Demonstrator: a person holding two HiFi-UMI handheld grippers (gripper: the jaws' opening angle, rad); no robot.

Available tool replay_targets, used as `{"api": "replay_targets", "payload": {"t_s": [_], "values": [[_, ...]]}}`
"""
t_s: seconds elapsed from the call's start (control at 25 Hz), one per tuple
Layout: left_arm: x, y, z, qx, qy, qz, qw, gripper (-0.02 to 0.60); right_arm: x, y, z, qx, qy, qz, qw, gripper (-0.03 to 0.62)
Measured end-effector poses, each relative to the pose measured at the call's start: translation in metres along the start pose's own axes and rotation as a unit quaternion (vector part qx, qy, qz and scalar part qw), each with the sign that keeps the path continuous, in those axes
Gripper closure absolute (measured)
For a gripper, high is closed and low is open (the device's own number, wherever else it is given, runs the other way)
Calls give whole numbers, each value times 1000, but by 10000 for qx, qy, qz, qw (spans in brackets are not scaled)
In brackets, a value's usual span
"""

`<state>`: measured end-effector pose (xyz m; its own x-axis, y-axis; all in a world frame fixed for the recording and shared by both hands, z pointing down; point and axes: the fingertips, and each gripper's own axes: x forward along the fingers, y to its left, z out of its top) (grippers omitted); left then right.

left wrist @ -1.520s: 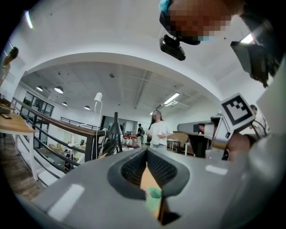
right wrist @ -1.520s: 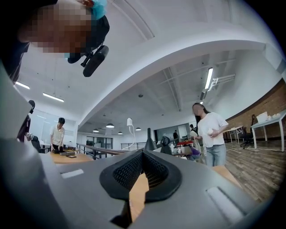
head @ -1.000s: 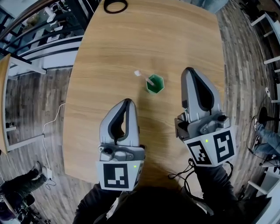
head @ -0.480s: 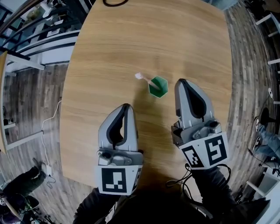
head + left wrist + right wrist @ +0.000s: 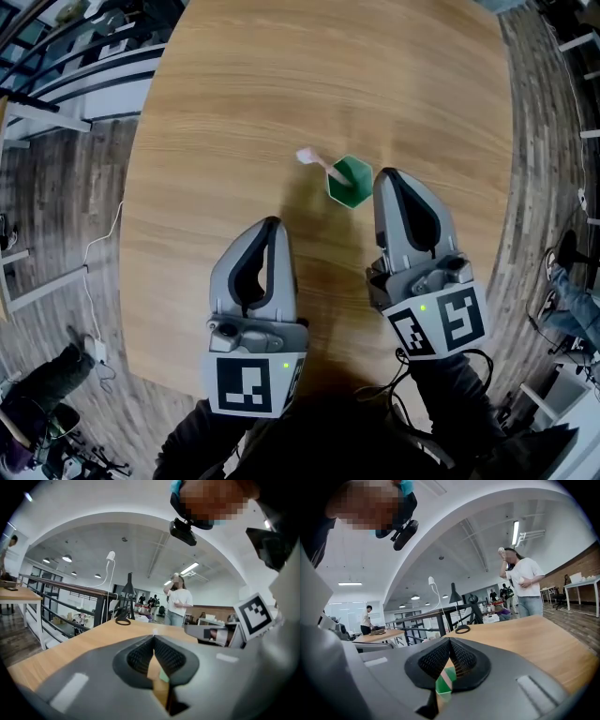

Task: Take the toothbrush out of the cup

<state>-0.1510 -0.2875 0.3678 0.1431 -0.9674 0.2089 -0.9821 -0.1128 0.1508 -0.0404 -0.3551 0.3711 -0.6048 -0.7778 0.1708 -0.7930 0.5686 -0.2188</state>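
A green hexagonal cup (image 5: 350,182) stands on the wooden table (image 5: 244,84). A toothbrush (image 5: 315,160) leans out of it to the left, its white head up. My right gripper (image 5: 387,175) is shut and empty, with its tip just right of the cup's rim. My left gripper (image 5: 272,224) is also shut and empty, nearer me and left of the cup. In the right gripper view the cup (image 5: 445,680) shows through the gap under the shut gripper (image 5: 449,639). In the left gripper view a sliver of green cup (image 5: 163,676) shows under the shut gripper (image 5: 153,637).
A black ring (image 5: 462,629) lies at the table's far end, also in the left gripper view (image 5: 123,621). A person (image 5: 177,603) stands beyond that end. A railing (image 5: 70,606) runs along the left side. Cables (image 5: 389,375) hang by the near edge.
Both grippers have sunk toward the table. The right gripper's tip, which was well right of the cup, now sits close beside its rim. Both stay shut.
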Motion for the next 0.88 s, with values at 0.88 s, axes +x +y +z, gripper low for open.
{"api": "replay_targets", "payload": {"t_s": [0.88], "values": [[4, 10, -23, -305, 234, 57, 9992, 574, 25, 21, -19, -416, 381, 356, 9978, 553]]}}
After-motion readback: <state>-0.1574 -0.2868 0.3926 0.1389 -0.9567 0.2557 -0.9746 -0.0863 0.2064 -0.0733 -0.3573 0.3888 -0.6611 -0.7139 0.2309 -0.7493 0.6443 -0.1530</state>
